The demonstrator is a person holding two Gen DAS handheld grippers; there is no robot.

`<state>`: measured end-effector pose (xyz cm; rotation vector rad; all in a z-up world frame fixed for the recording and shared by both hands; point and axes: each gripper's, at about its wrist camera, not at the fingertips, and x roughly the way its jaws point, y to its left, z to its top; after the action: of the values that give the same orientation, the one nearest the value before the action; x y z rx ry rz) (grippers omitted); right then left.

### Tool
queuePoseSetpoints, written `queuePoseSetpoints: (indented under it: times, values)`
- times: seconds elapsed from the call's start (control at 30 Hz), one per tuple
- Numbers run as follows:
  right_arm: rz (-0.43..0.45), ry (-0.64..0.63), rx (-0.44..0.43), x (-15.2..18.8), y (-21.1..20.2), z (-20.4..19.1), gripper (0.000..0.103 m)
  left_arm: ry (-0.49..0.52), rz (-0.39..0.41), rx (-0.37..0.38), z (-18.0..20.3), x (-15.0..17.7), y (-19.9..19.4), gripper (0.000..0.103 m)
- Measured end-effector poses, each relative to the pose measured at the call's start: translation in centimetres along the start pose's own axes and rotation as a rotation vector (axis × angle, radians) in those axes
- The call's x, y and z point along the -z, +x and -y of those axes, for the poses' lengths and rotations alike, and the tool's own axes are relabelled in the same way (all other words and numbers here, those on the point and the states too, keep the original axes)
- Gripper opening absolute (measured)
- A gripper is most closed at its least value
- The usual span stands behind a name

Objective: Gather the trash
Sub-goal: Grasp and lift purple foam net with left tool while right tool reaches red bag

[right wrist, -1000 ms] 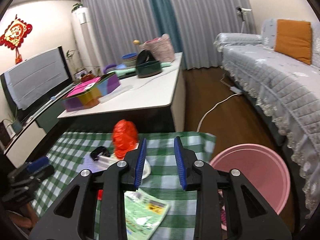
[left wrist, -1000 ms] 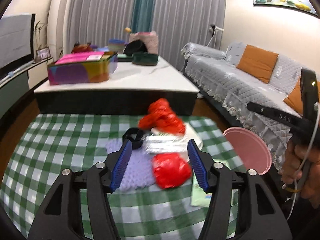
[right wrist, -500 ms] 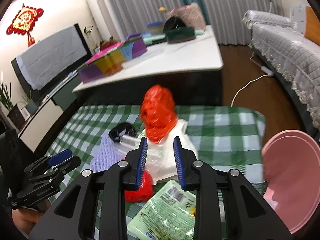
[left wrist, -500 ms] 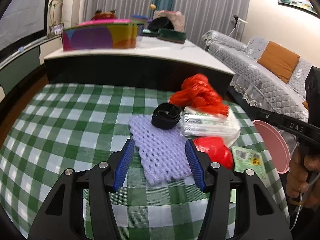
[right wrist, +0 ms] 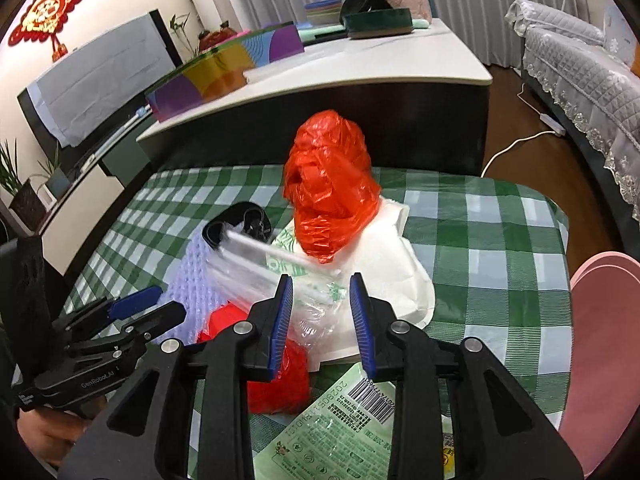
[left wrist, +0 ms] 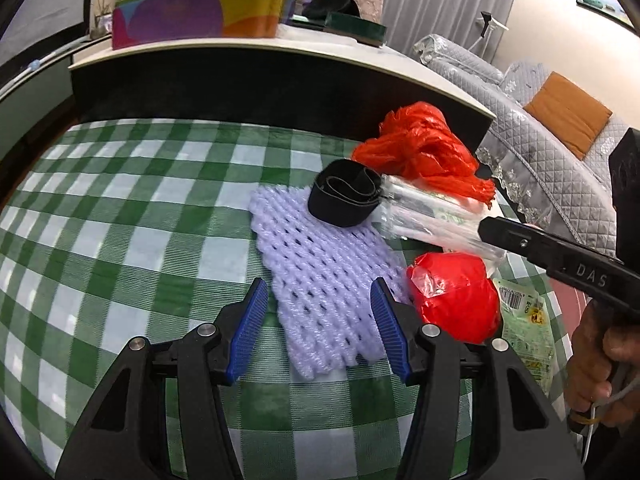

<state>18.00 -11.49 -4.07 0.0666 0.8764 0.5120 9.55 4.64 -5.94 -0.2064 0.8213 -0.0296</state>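
A pile of trash lies on the green checked cloth (left wrist: 120, 216): a lavender foam net (left wrist: 320, 264), a black band roll (left wrist: 346, 198), a crumpled orange-red bag (right wrist: 328, 184), a clear plastic bag (right wrist: 260, 268), a red wad (left wrist: 456, 296) and a green wrapper (right wrist: 332, 432). My left gripper (left wrist: 319, 300) hovers low over the net's near end, its jaws closing, the pads clear of the net. My right gripper (right wrist: 321, 292) points at the clear bag, whose edge shows between its closing jaws without being pinched.
A pink bin (right wrist: 604, 344) stands at the cloth's right edge. A white sheet (right wrist: 400, 276) lies under the orange-red bag. Behind the cloth is a low white table (right wrist: 360, 68) with a colourful box (left wrist: 200, 16). A grey sofa (left wrist: 540, 136) runs along the right.
Both grippers have come down and closer to the pile. The left one shifted from over the red wad to over the foam net. The right one swung left, away from the bin.
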Motion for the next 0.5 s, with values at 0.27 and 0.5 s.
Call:
queuePoseSetpoints:
  times: [0.27,0.5]
  values:
    - [0.016,-0.059,-0.029,-0.1,-0.7,-1.2,0.0,0.005,-0.009,0.006,0.2,-0.1,0.3,0.013]
    - [0.087,-0.077,-0.039,-0.8,-2.9,-1.8,0.0,0.028,0.044,0.002,0.6,-0.9,-1.4,0.012]
